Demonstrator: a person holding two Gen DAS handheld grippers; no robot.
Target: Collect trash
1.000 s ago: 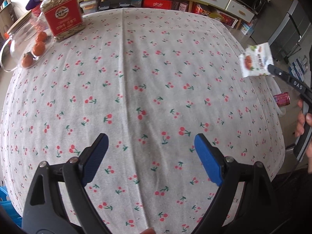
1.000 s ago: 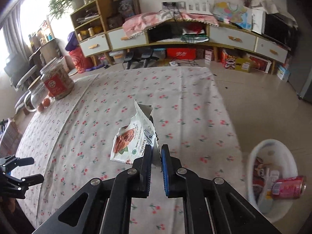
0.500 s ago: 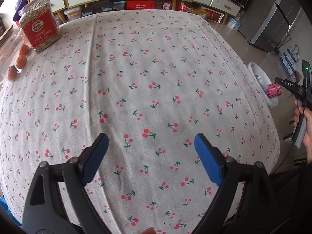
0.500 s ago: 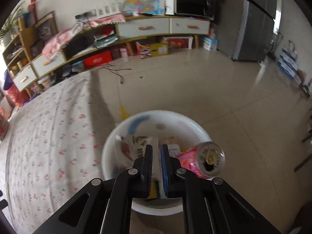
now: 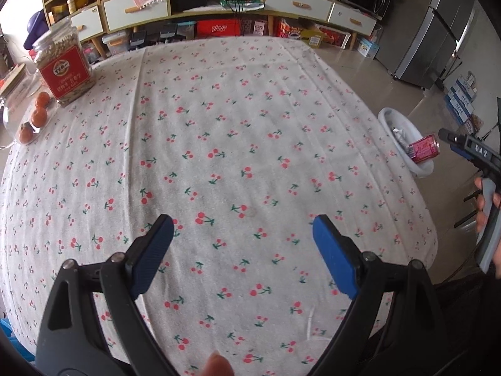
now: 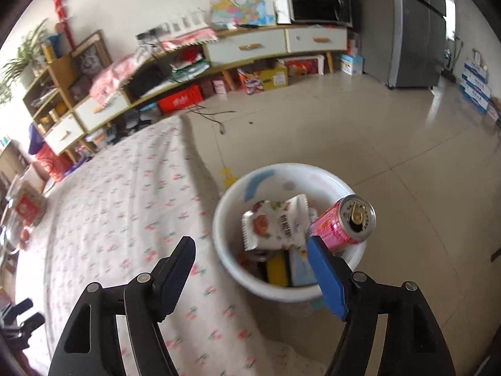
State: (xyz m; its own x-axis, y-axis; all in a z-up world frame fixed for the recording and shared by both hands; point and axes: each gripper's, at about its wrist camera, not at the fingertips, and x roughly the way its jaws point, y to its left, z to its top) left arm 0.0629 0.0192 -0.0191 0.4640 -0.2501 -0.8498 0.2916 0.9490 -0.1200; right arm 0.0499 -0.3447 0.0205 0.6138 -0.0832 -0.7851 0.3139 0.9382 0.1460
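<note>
Since a second ago we swung our right claw (image 6: 250,269) off the worktop (image 6: 125,219); opening, empty, it hovers above the basin (image 6: 225,216) where the wrapper (image 6: 275,222) drops.

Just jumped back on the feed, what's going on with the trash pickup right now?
The right gripper is above the white bin beside the table, its jaws opening with nothing between them. A snack wrapper sits over the trash in the bin, next to a pink can. The left gripper is open over the cherry-print tablecloth, holding nothing. No trash shows on the cloth; a jar and some small orange fruits remain.
</note>
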